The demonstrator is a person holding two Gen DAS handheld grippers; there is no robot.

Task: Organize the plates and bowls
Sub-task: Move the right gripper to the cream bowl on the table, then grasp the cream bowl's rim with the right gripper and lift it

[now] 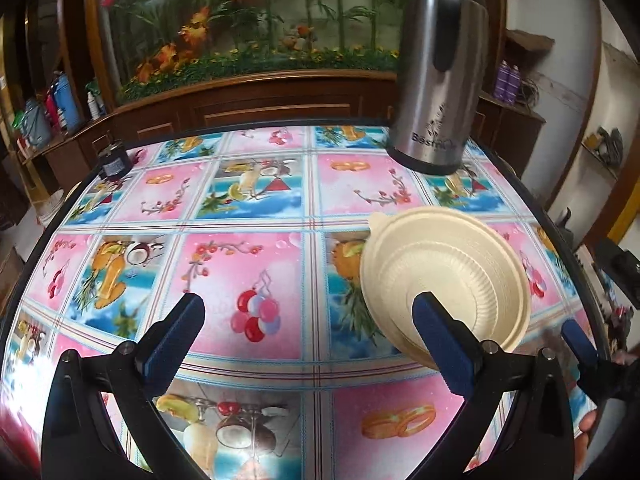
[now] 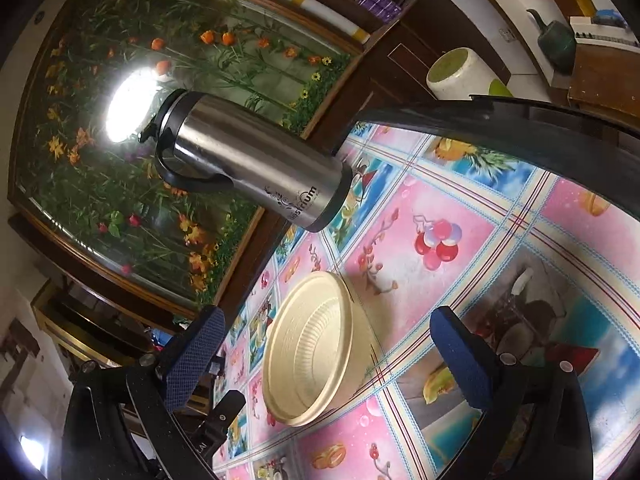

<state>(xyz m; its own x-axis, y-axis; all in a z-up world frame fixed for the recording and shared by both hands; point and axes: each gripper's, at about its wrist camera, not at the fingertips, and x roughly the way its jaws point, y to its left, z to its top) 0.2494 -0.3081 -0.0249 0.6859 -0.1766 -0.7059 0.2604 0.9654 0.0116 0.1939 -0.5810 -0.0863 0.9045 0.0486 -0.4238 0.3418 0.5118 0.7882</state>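
One cream-coloured, thin-walled disposable bowl sits on the round table with the glossy pink-and-blue pictured cloth, and a smaller ribbed plate of the same cream material lies nested inside it. In the left wrist view the stack sits at about 3 o'clock on the table, partly behind the right-hand blue pad; in the right wrist view the bowl lies between the two pads, toward 6 o'clock.

Judging by the thin rim and moulded ribs, both pieces are probably very light, somewhat flexible and easy to crush or tip, and they might slide on the slick cloth. The flat outer lip looks like the safest place to pinch, with one pad inside and one outside the wall, perhaps near the small tab at 11 o'clock on the rim.

Count: one bowl, one plate, one tall stainless-steel vacuum jug with a black handle at 1 o'clock, and one small dark jar at 10 o'clock.

Both tools are empty: the left gripper has its jaws spread wide above the cloth, and the right gripper is likewise spread, holding nothing.
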